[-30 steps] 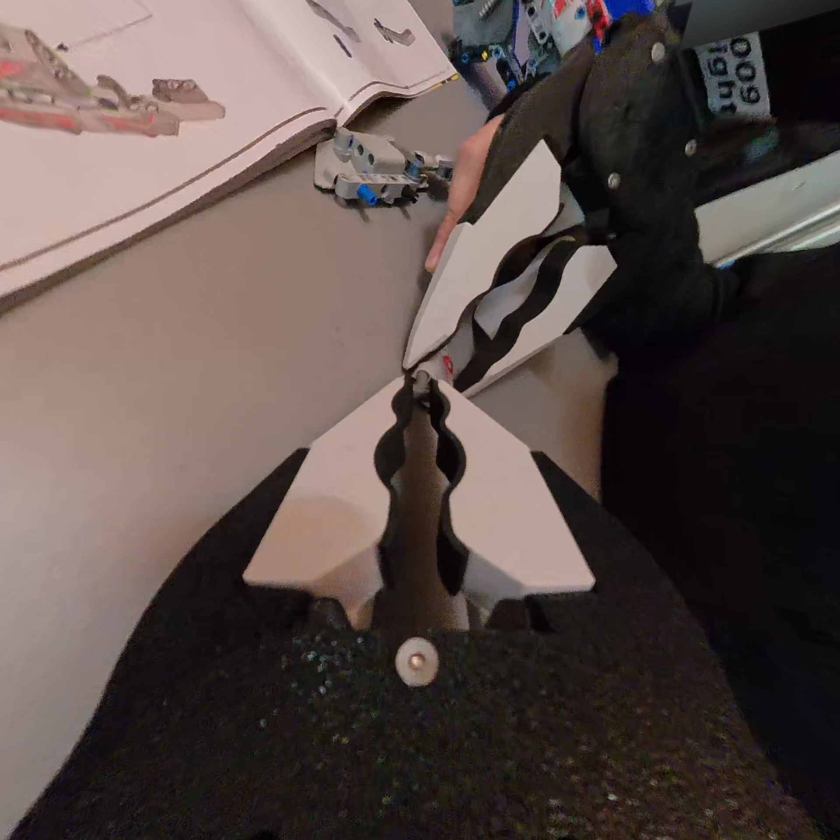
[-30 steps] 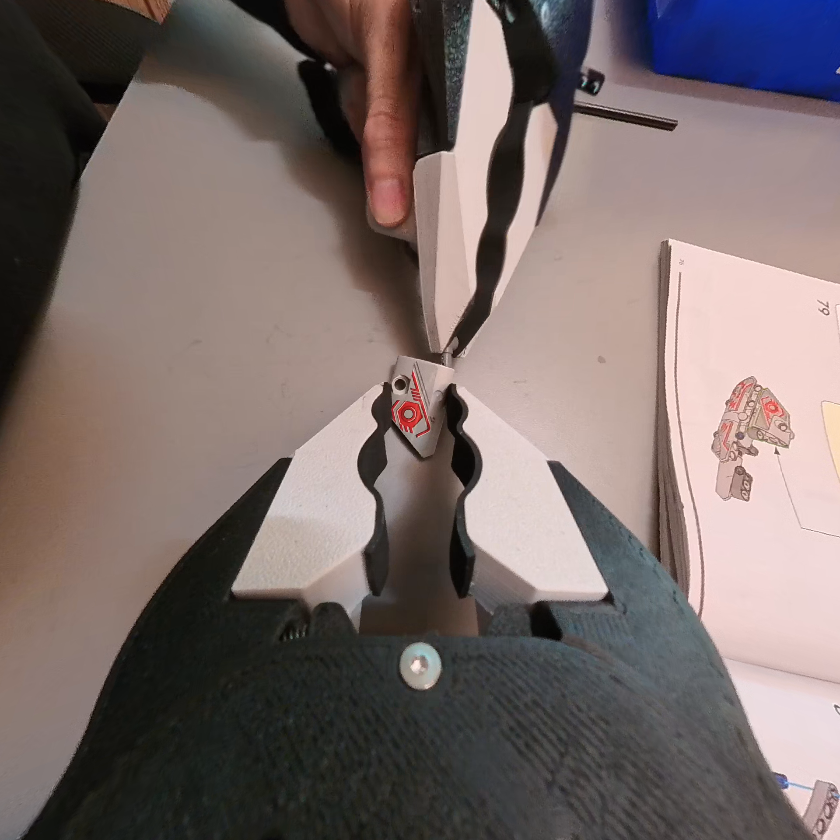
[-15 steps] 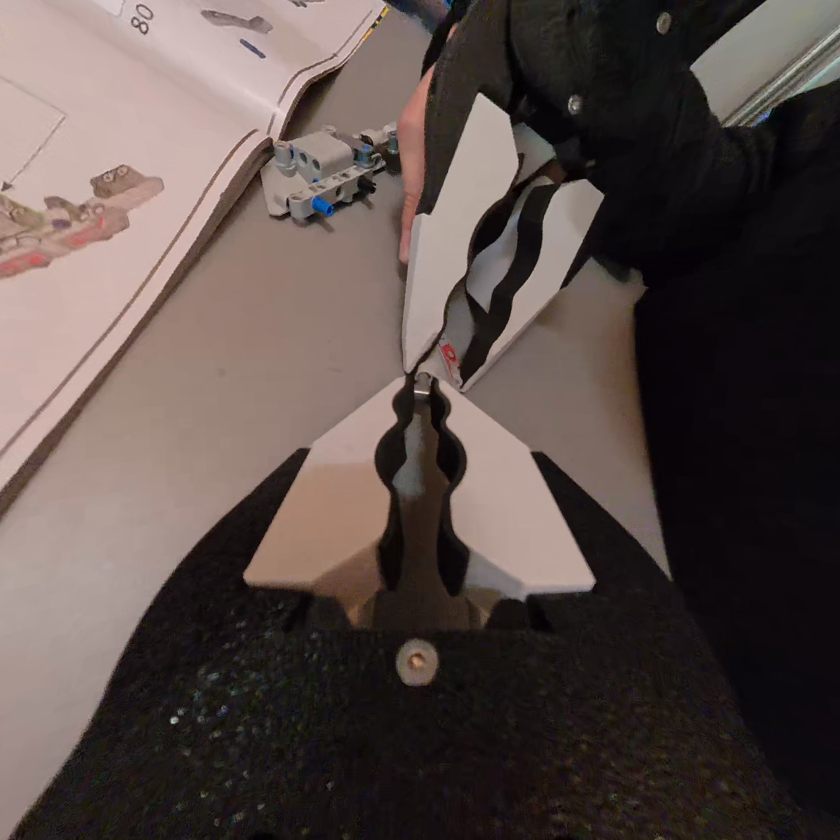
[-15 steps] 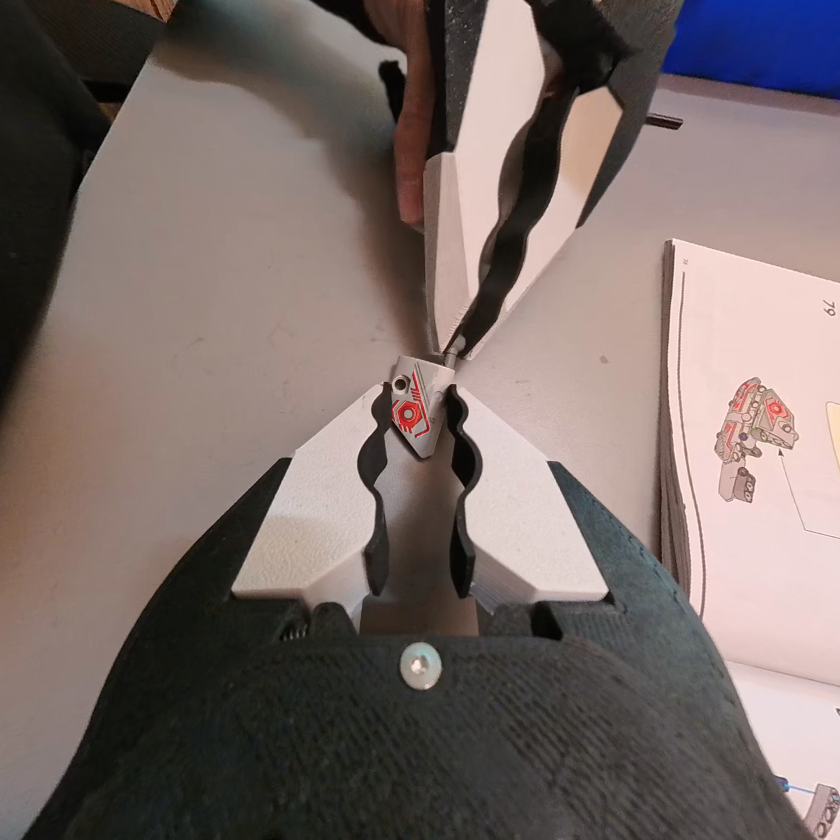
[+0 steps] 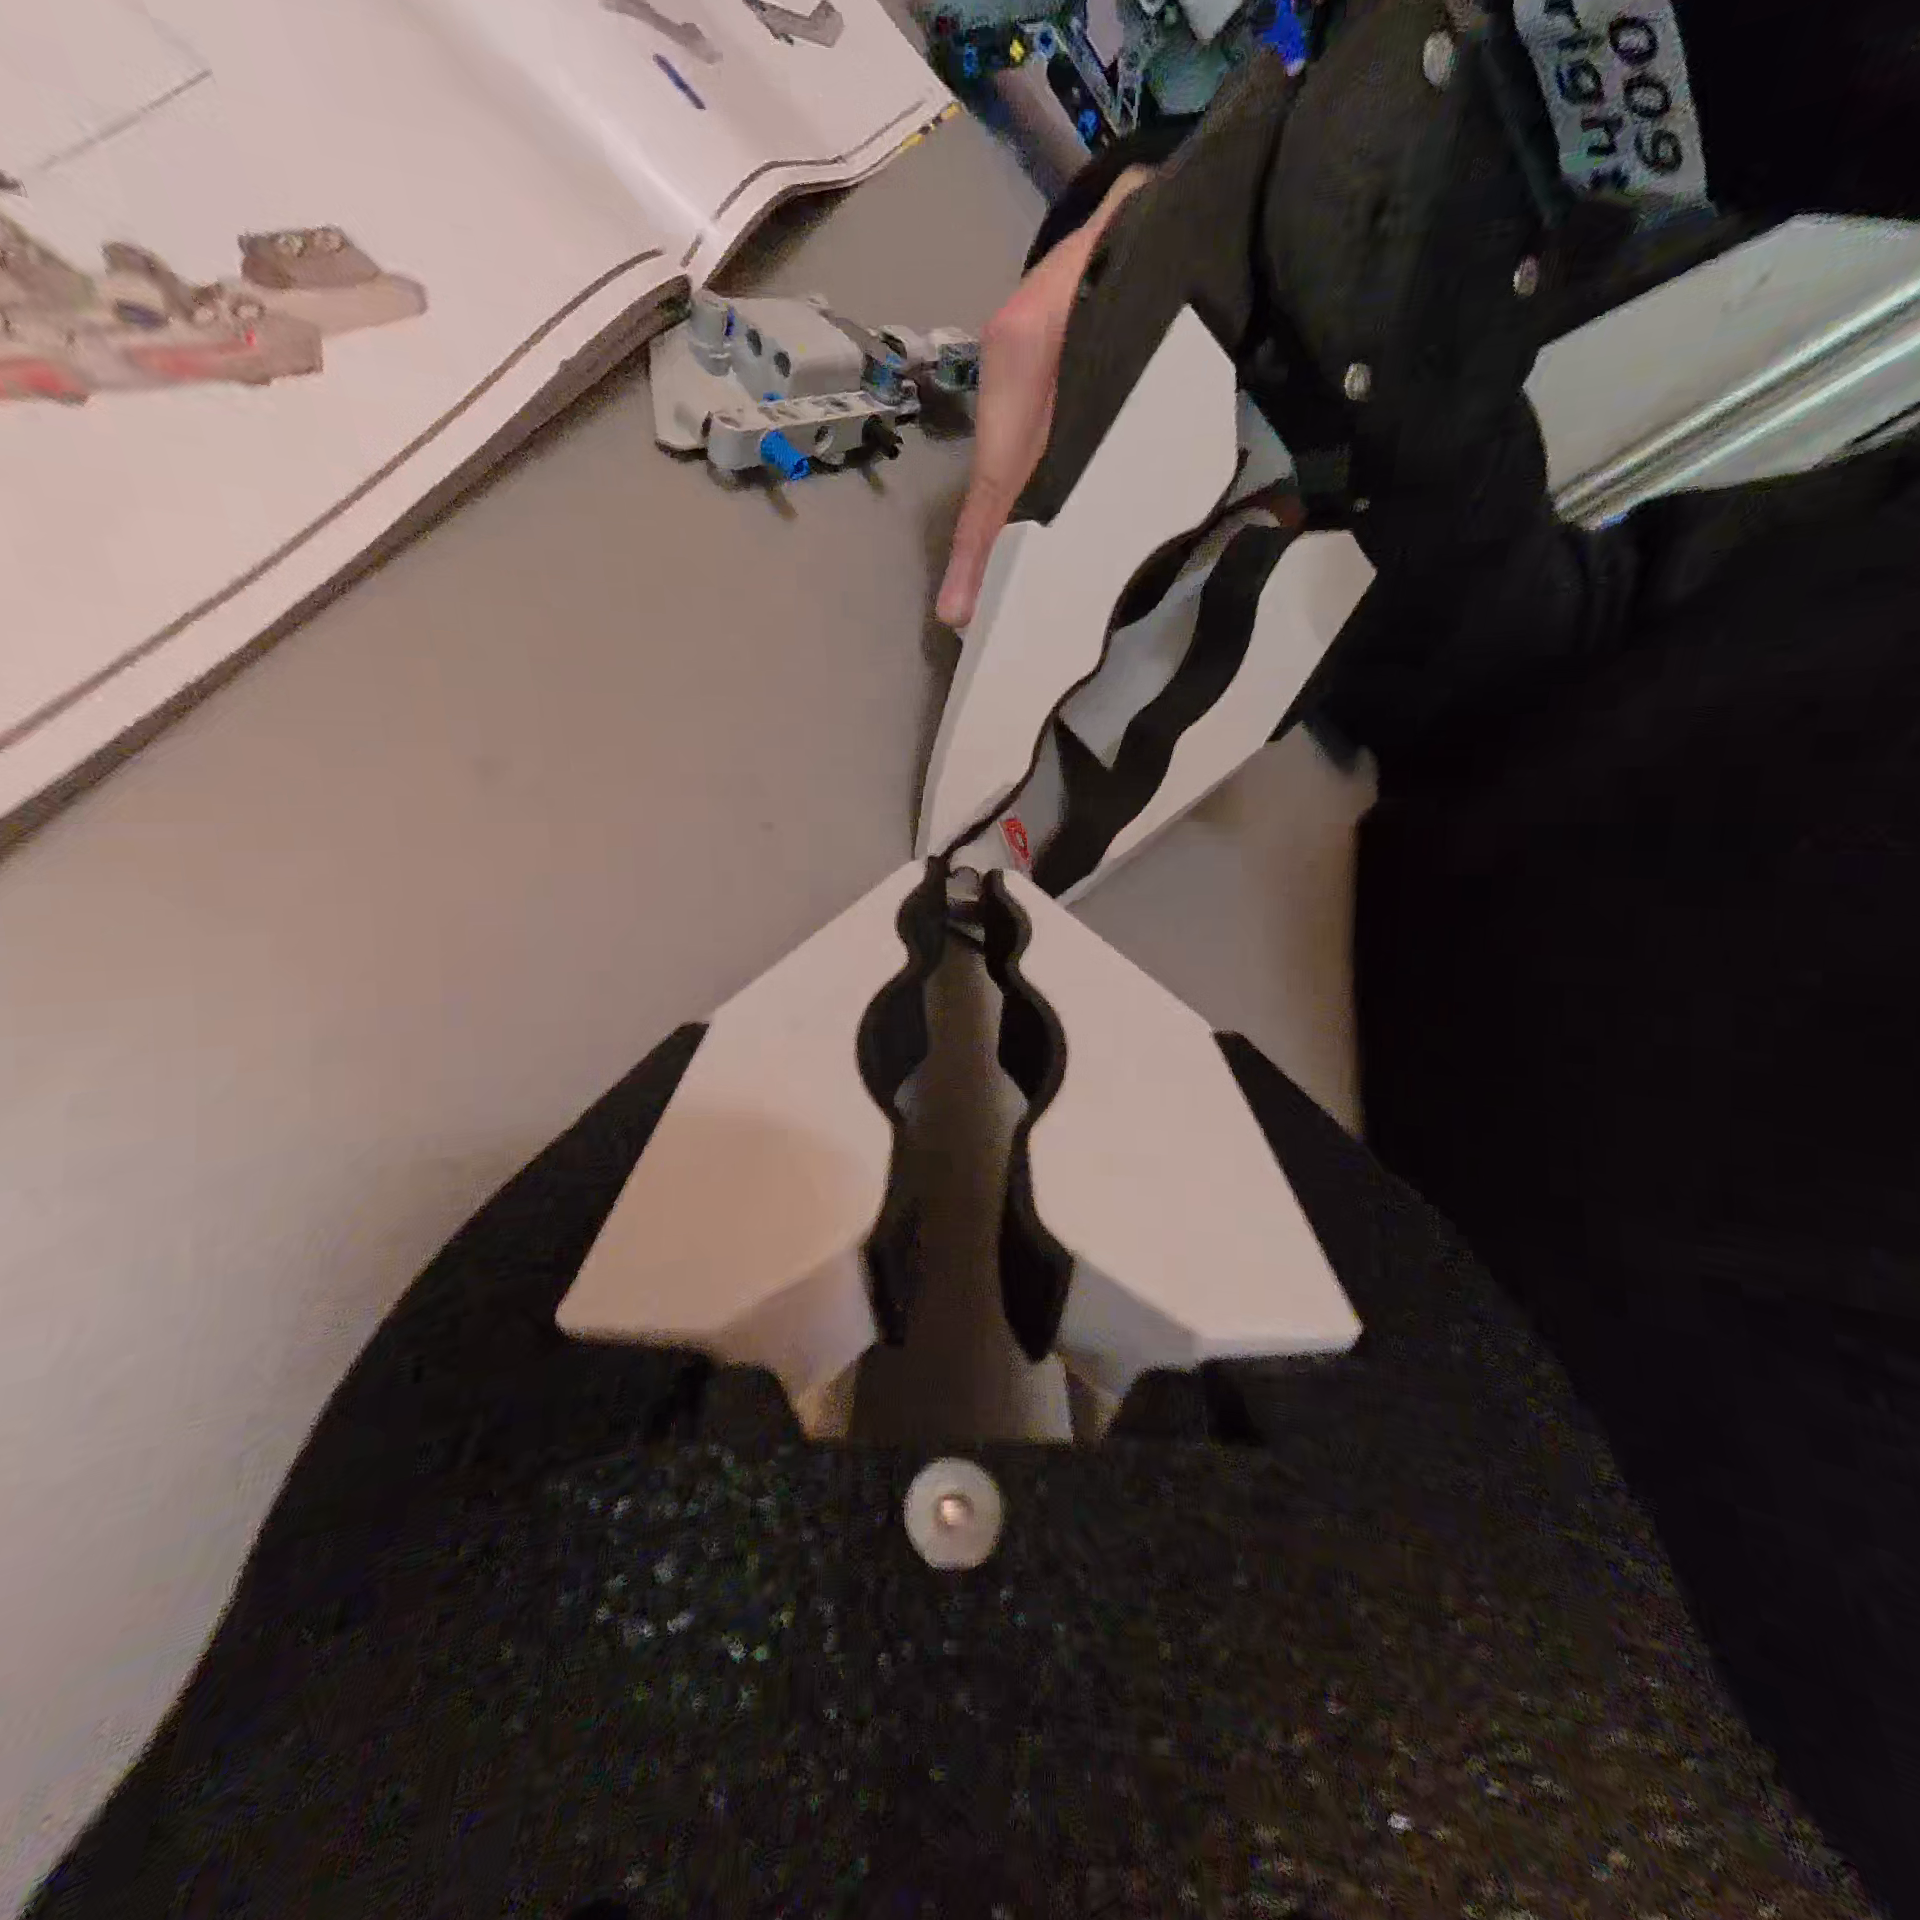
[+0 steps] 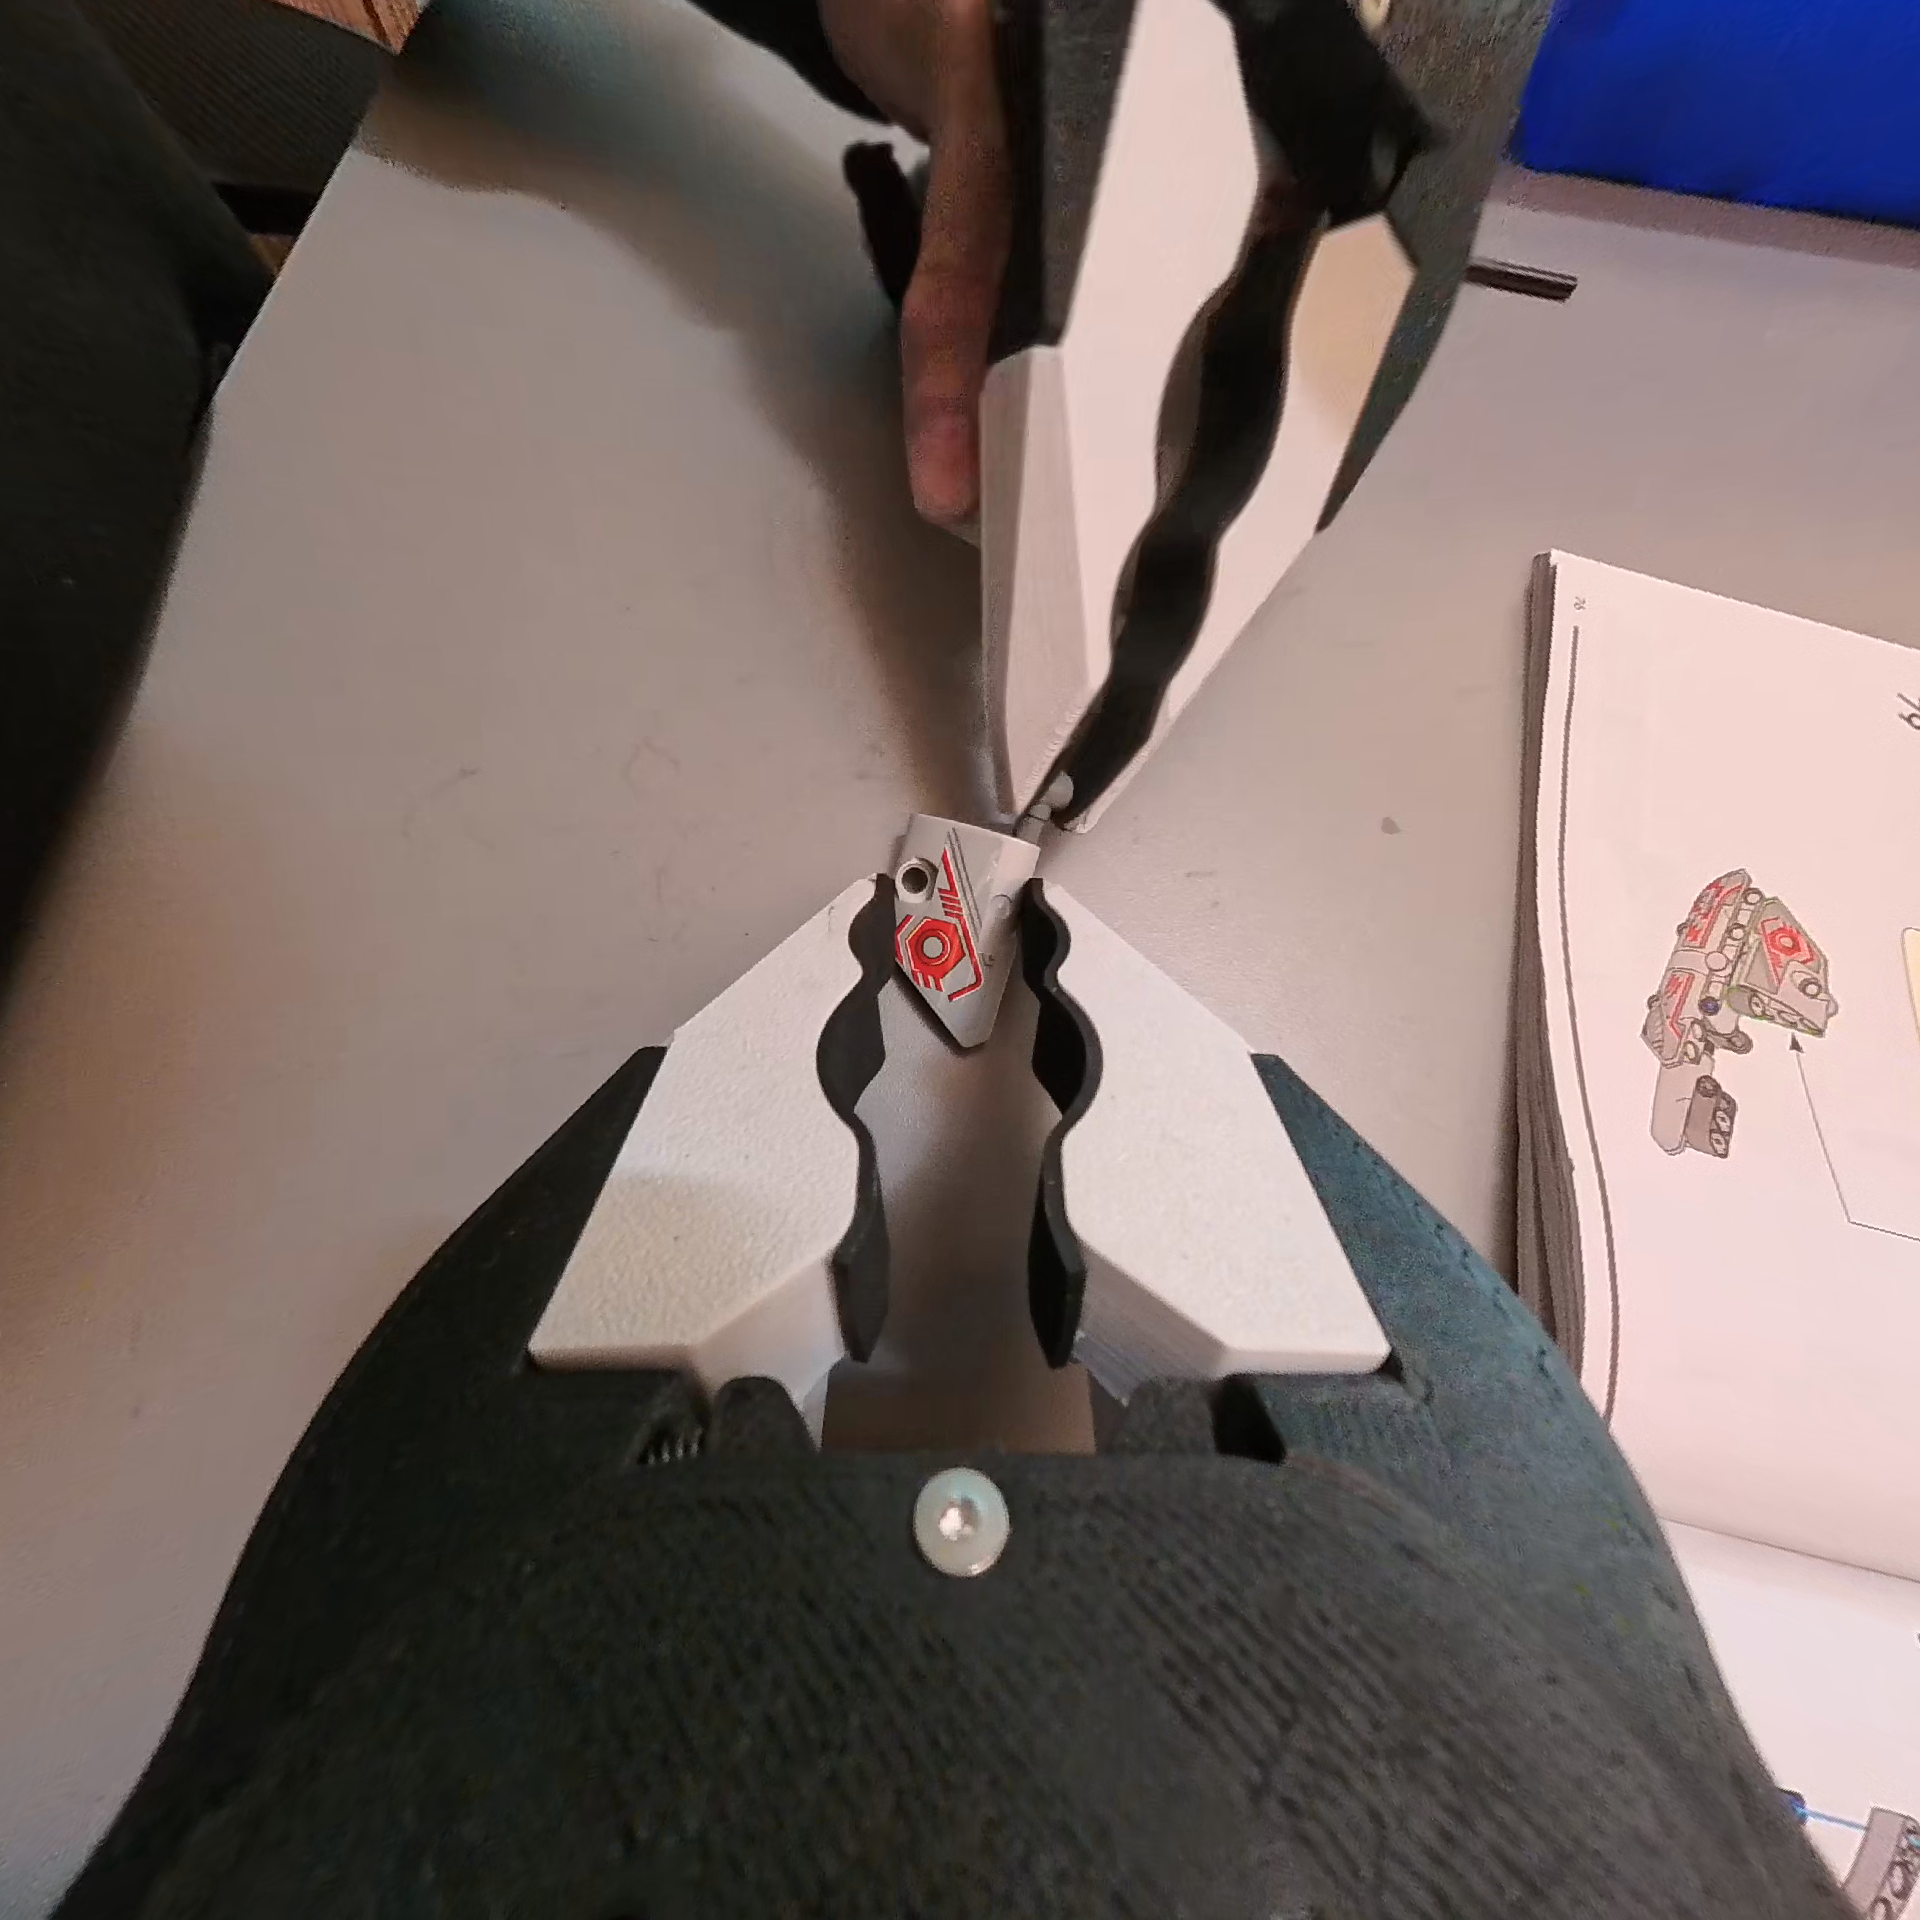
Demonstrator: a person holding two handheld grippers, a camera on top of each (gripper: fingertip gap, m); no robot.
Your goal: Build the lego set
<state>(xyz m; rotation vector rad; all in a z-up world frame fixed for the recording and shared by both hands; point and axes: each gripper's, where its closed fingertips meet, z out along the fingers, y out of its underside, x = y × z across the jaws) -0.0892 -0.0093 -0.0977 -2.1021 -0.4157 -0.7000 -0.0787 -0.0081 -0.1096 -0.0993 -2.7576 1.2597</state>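
My right gripper [image 6: 951,904] is shut on a grey panel piece with red markings [image 6: 951,935], held just above the table. My left gripper [image 5: 961,883] is shut on a small grey pin [image 5: 964,883], whose tip meets the panel's upper right corner [image 6: 1039,821]. In the left wrist view the right gripper [image 5: 1023,847] comes in from the upper right, with a sliver of the panel's red marking [image 5: 1016,836] showing. In the right wrist view the left gripper [image 6: 1049,816] comes down from above, a finger [image 6: 940,343] beside it.
An open instruction booklet lies at the upper left in the left wrist view [image 5: 312,312] and at the right in the right wrist view [image 6: 1714,1039]. A grey part-built assembly with blue pins [image 5: 790,390] sits by the booklet's edge. A blue box [image 6: 1714,94] stands at the back.
The two grippers stay tip to tip. The left gripper has tilted, so the booklet and assembly shift in its view. The panel in the right gripper sits slightly more tilted.
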